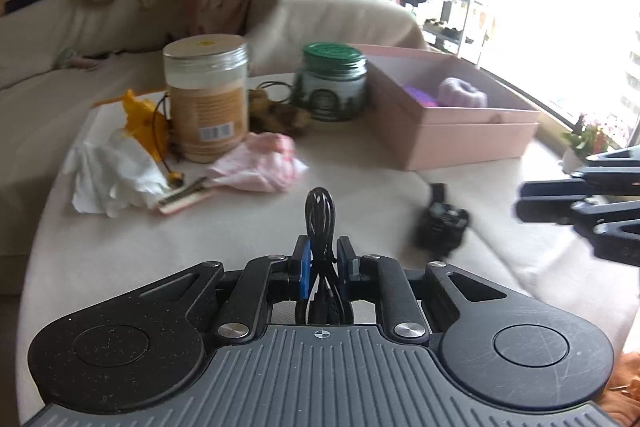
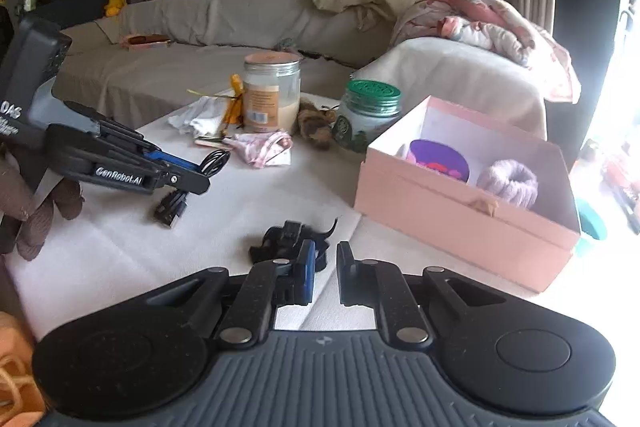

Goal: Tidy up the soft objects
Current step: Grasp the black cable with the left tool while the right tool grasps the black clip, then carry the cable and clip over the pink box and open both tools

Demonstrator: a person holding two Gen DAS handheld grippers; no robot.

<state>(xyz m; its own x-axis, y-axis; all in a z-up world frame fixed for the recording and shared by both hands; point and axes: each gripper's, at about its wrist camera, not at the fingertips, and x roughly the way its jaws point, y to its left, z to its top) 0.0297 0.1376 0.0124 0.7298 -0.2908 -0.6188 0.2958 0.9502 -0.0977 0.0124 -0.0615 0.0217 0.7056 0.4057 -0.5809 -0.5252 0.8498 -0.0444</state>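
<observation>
Left gripper point(image 1: 320, 259) is clamped on a coiled black cable point(image 1: 320, 215), whose loop sticks up between the blue-padded fingers point(image 1: 305, 269); in the right wrist view the cable's plug ends hang below that gripper, just above the tabletop point(image 2: 120, 247). Right gripper point(image 2: 323, 267) has its jaws a little apart and holds nothing, hovering just above a black strap point(image 2: 288, 239) that lies near the tabletop's front edge. A pink box point(image 2: 460, 223) sits open at the right edge with a purple scrunchie point(image 2: 510, 183) and a purple tin point(image 2: 438, 159) inside. Toward the far edge stand a tan jar point(image 2: 272, 95) and a green-lidded jar point(image 2: 368, 111), with a brown plush point(image 2: 314, 123) between them. A pink cloth point(image 2: 264, 147) lies in front of the tan jar, a white cloth point(image 1: 112, 163) at the left edge.
</observation>
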